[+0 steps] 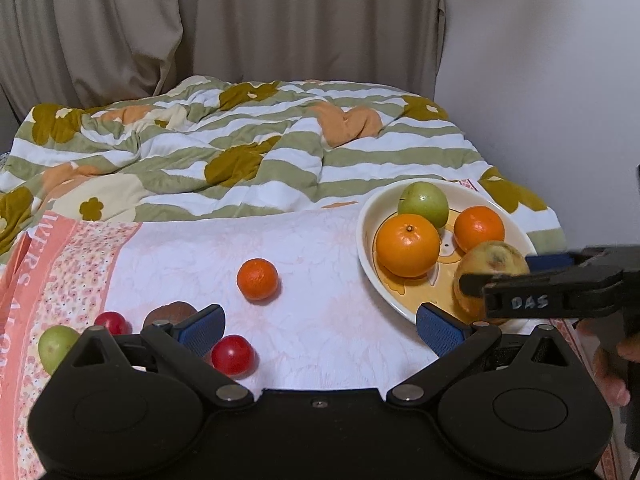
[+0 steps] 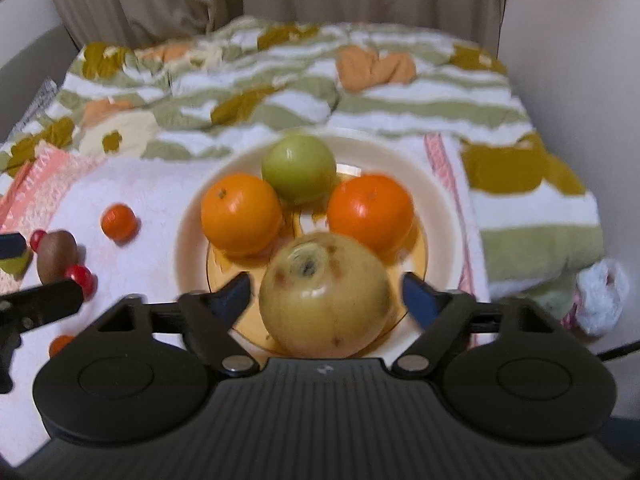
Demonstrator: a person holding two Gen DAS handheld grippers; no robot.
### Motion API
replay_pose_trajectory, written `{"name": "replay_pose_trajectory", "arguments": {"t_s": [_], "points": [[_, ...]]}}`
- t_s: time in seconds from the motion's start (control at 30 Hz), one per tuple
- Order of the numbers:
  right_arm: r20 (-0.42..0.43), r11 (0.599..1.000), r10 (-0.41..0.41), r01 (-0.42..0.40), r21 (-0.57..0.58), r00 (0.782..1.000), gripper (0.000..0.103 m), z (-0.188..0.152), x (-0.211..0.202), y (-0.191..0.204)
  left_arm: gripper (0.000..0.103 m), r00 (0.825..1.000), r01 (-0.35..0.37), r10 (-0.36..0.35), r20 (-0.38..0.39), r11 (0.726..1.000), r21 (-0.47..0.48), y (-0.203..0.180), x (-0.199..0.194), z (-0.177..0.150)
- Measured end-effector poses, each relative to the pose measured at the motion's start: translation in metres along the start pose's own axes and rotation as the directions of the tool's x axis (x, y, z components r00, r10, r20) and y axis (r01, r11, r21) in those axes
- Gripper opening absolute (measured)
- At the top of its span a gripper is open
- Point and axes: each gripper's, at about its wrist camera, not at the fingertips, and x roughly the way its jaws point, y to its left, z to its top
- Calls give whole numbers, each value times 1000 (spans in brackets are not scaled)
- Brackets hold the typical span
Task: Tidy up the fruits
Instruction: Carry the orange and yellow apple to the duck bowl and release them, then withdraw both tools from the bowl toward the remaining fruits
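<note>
Fruit lies in two groups on a white cloth (image 1: 320, 240) spread over a bed. A cream bowl (image 1: 366, 240) at the right holds a green apple (image 1: 424, 203), a big orange (image 1: 407, 244), a smaller orange (image 1: 479, 228) and a yellowish pear (image 2: 326, 294) at its near edge. The right gripper (image 2: 326, 296) straddles the pear with its blue pads (image 2: 236, 294) spread to either side; the blur leaves it unclear whether they touch the skin. Loose on the cloth to the left are a mandarin (image 1: 257, 279), two red tomatoes (image 1: 233, 354) (image 1: 113, 322), a brown kiwi (image 1: 170, 312) and a second green fruit (image 1: 56, 346). The left gripper (image 1: 320, 326) has its jaws wide apart over bare cloth, gripping nothing; its left finger (image 1: 204, 326) partly covers the kiwi and sits just beside the nearer tomato. A rumpled striped blanket (image 1: 240, 152) with flower prints fills the far side of the bed, with beige curtains (image 1: 240, 20) behind. The left wrist view shows the right gripper side-on, crossing the pear, with a bare hand (image 1: 612, 364) at the frame's edge. The right wrist view alone shows the pear's spotted top, a white plastic bag (image 2: 600, 298) at the bed's right edge, and a small orange fruit (image 2: 60, 345) low on the left.
</note>
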Motion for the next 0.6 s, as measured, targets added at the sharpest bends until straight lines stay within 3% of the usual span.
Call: {"name": "replay_pose_trajectory", "arguments": {"t_s": [0.17,0.6], "points": [[30,999,-37,38,-37,999,103,3,-17,3,103,1000,-2,3,30,1000,-11,-3,-14,-2],[107,1000,-11,14,-26,994,103,-4,-89,-2,103,991,-30,37,127,998,-60,-11,-81,-12]]}}
